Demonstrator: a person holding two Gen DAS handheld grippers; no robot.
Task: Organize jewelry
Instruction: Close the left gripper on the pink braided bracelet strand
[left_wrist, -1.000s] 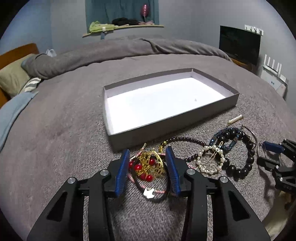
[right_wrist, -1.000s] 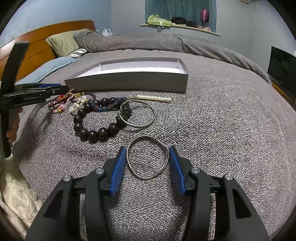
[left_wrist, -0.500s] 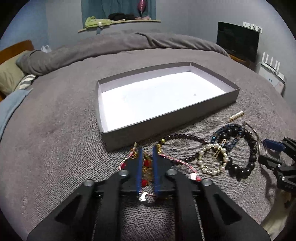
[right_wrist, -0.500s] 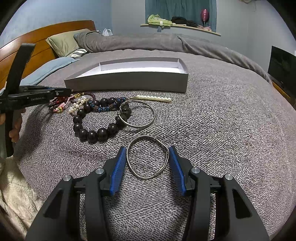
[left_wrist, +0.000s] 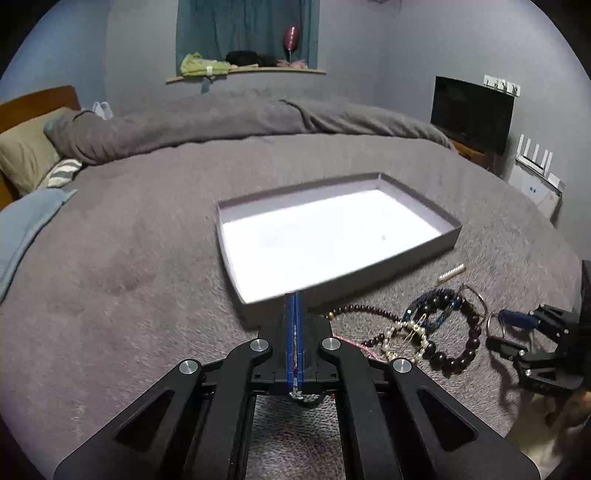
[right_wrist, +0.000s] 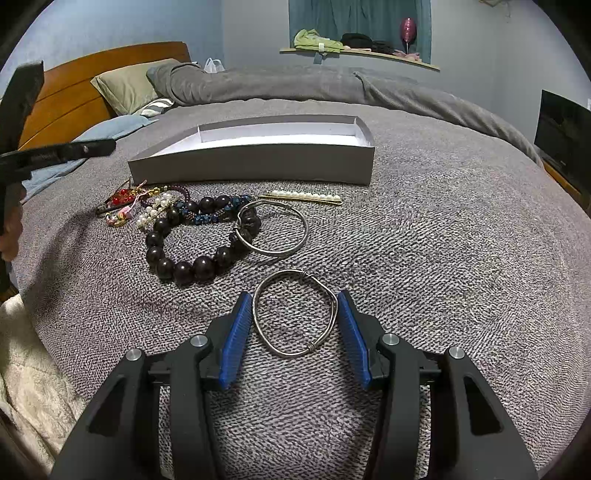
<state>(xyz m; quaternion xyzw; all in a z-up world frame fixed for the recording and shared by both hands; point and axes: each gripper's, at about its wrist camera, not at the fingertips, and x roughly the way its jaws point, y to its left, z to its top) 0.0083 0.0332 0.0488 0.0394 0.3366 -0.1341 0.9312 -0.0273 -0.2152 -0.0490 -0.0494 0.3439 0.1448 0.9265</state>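
A wide bed (left_wrist: 147, 258) under a grey blanket fills the blue-grey room. A wooden headboard (right_wrist: 92, 88) backs an olive pillow (right_wrist: 129, 83). Teal curtains (left_wrist: 243, 29) hang above a cluttered shelf (left_wrist: 245, 74); a dark television (left_wrist: 472, 110) stands at the right wall.

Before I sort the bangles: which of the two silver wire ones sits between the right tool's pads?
The bent, lone bangle; the rounder one overlaps the dark bead bracelet.

left tool (left_wrist: 294, 314) — jaws pressed together | right tool (right_wrist: 295, 328) — jaws apart
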